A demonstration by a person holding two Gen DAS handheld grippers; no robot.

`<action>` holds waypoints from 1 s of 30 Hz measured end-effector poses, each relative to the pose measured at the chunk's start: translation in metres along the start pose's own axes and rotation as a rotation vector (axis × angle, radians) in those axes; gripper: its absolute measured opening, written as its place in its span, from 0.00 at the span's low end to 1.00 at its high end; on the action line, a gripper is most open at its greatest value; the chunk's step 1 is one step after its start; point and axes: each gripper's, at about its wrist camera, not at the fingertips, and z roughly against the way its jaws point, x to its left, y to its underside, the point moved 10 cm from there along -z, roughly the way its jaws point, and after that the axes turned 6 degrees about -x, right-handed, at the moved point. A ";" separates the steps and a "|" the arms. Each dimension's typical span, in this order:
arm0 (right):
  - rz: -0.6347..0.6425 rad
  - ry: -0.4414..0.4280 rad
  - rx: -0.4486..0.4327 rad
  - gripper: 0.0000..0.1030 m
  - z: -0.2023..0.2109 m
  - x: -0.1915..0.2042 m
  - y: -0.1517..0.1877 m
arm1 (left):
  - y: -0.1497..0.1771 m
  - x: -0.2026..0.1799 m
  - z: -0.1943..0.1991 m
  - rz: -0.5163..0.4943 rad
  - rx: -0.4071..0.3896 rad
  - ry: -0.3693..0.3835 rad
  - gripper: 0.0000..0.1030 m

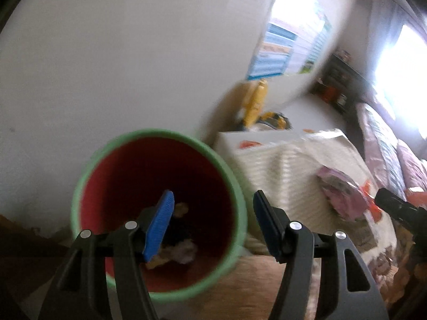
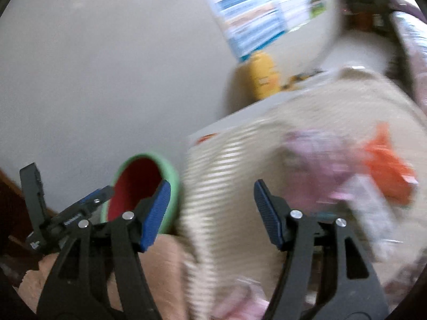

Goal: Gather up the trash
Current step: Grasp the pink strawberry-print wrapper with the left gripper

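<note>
Here, two claws, left (image 1: 213, 208) and right (image 2: 212, 200), both gape empty beside one bin (image 1: 224, 165) (green-rimmed).

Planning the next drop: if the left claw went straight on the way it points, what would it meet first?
Probably the bin: the open left claw points near its right rim, trash already inside. Depth is unclear.

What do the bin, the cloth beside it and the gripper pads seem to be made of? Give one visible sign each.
Bin: probably moulded plastic, matte; smooth green rim, uniform red inside.
Cloth: likely woven fabric, cream; ribbed stripes, and it drapes over an edge.
Pads of the left gripper: probably rubber or soft plastic, blue; a fine ridged texture.
</note>
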 end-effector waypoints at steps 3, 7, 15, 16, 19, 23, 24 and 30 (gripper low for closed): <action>-0.008 0.129 0.002 0.67 0.025 -0.042 0.004 | 0.010 -0.048 -0.002 -0.104 0.013 0.052 0.57; -0.061 0.215 -0.008 0.67 0.056 -0.090 0.018 | 0.018 -0.098 0.003 -0.282 0.010 0.068 0.57; -0.180 0.310 -0.063 0.68 0.100 -0.163 0.013 | 0.050 -0.163 0.005 -0.215 0.142 0.250 0.57; -0.177 0.313 -0.064 0.70 0.104 -0.165 0.016 | 0.060 -0.167 0.004 -0.228 0.162 0.254 0.57; -0.193 0.303 -0.038 0.71 0.102 -0.165 0.030 | 0.094 -0.180 0.001 -0.274 0.243 0.264 0.56; -0.207 0.269 -0.008 0.71 0.096 -0.156 0.043 | 0.126 -0.187 -0.001 -0.343 0.323 0.255 0.56; -0.201 0.264 -0.004 0.71 0.094 -0.153 0.045 | 0.134 -0.188 -0.002 -0.358 0.348 0.250 0.56; -0.198 0.248 -0.004 0.71 0.093 -0.145 0.047 | 0.172 -0.176 -0.013 -0.368 0.484 0.213 0.57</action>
